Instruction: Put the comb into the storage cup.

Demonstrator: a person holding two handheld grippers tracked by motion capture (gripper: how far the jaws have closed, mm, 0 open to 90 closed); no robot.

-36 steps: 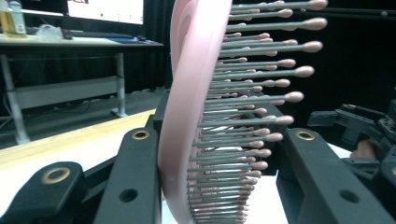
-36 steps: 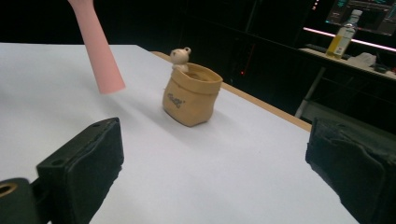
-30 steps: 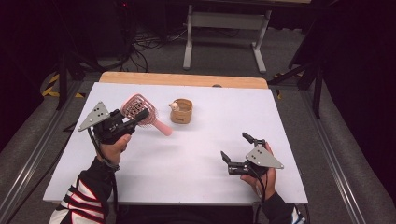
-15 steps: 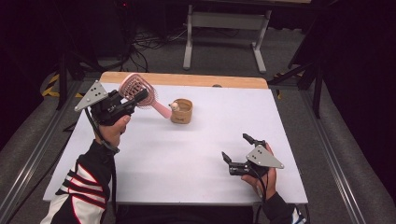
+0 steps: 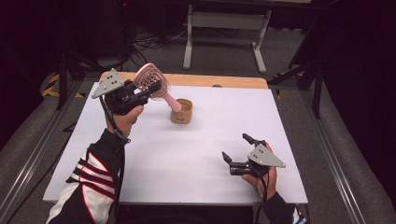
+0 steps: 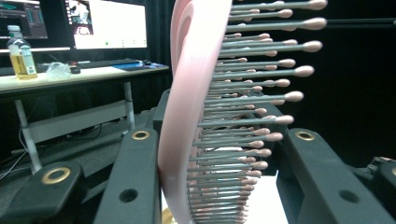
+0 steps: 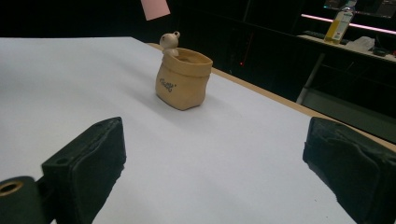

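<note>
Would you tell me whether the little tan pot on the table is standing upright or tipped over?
Upright: the tan pot stands on its base on the white table, mouth upward, apart from the pink hairbrush.

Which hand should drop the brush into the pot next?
Left. The left gripper already clamps the pink hairbrush, its handle tip over the tan pot. The right gripper sits open, empty, farther off.

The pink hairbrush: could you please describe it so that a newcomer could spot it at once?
Look at the white table, toward its far left corner. There the left hand-held gripper holds the pink hairbrush by its bristled head, above the tan pouch-shaped cup. It alone is pink.
</note>
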